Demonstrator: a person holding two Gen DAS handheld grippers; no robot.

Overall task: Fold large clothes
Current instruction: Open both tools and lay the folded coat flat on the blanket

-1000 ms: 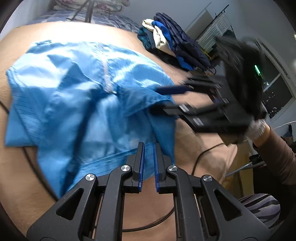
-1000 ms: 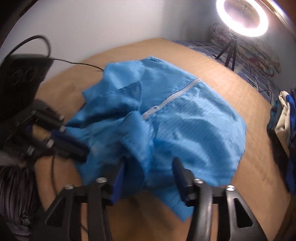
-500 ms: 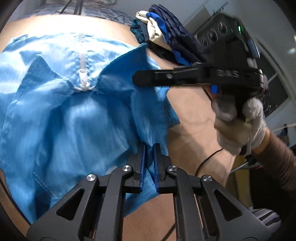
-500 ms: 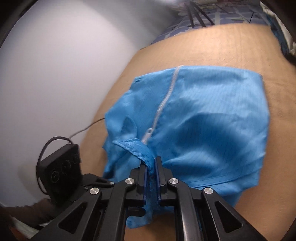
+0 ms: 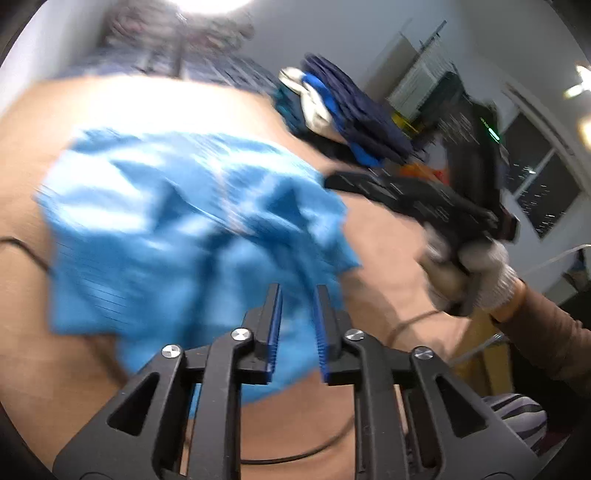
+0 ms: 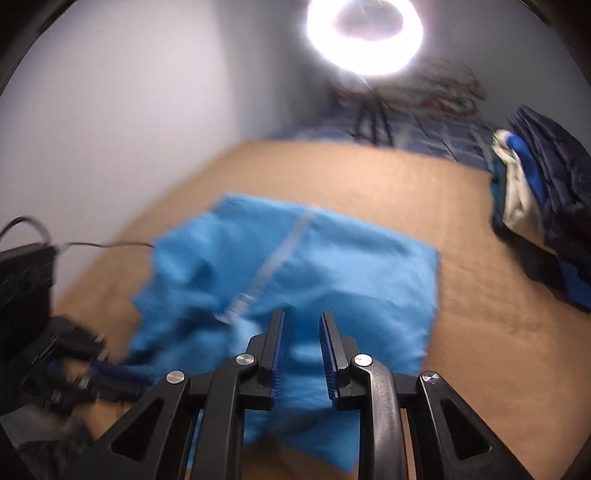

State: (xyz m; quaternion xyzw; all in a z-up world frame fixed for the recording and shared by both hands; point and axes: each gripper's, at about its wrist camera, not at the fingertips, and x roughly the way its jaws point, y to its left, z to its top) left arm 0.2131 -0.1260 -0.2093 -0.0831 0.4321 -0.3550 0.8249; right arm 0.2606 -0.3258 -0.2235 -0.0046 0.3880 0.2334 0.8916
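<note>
The left wrist view is blurry. The left tool [image 5: 297,325] points down at a slant toward the crumpled bright blue zip-up garment [image 5: 192,236], which lies in the middle of the tan surface [image 5: 380,251]. Its jaws have just been opening. There is a small gap between the blue pads now, and they press on nothing; the cloth shows through the gap, lying below. At about 3 o'clock a hand in a light knit glove [image 5: 469,273] with a brown sleeve grips the handle of the right tool, which reaches in toward the garment's right edge. At 1 o'clock sits a pile of dark blue and white clothes [image 5: 343,114].

In the right wrist view, the right tool [image 6: 303,343] also slants down over the near edge of the garment [image 6: 332,258]. Its jaws have just been opening too, a little apart, and hold nothing. A pale zipper [image 6: 273,258] runs up the cloth toward 12 o'clock. The left tool [image 6: 107,373] is at 8 o'clock, right at the garment's edge. A glowing ring light [image 6: 365,33] is at 12 o'clock.
</note>
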